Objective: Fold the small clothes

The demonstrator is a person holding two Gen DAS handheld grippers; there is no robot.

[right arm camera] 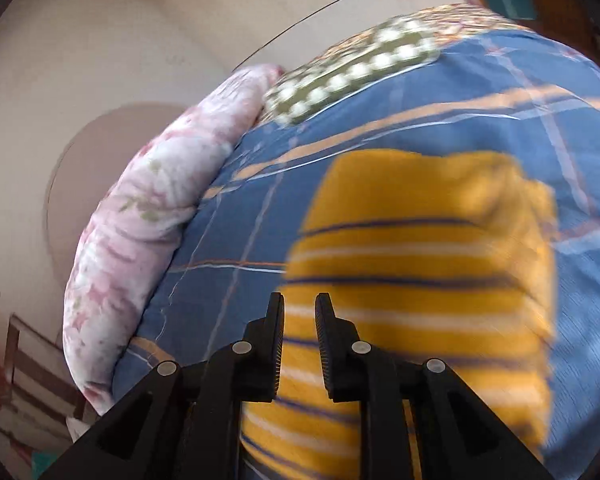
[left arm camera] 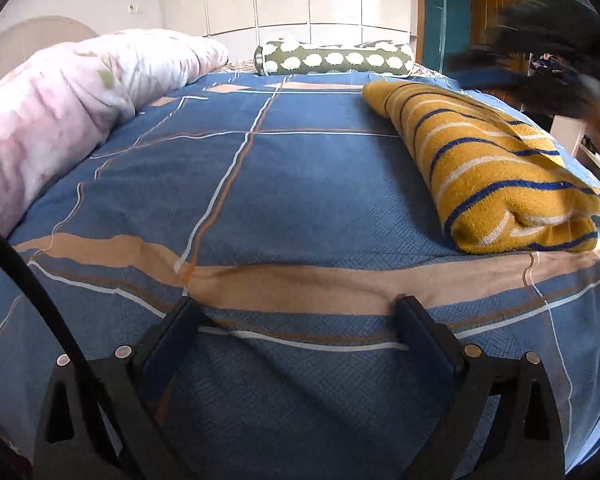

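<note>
A mustard-yellow garment with blue and white stripes (left arm camera: 488, 160) lies folded in a thick bundle on the right side of the blue bed cover (left arm camera: 260, 168). My left gripper (left arm camera: 300, 316) is open wide and empty, low over the bed's near edge, well left of the garment. In the right wrist view, which is blurred, my right gripper (right arm camera: 300, 312) hovers over the near left part of the garment (right arm camera: 428, 272). Its jaws stand a narrow gap apart with nothing between them.
A rolled pink floral duvet (left arm camera: 60, 108) runs along the bed's left side. A green bolster with white spots (left arm camera: 332, 58) lies at the far end. A person's dark hair (left arm camera: 560, 52) shows at the upper right. White wardrobe doors stand behind.
</note>
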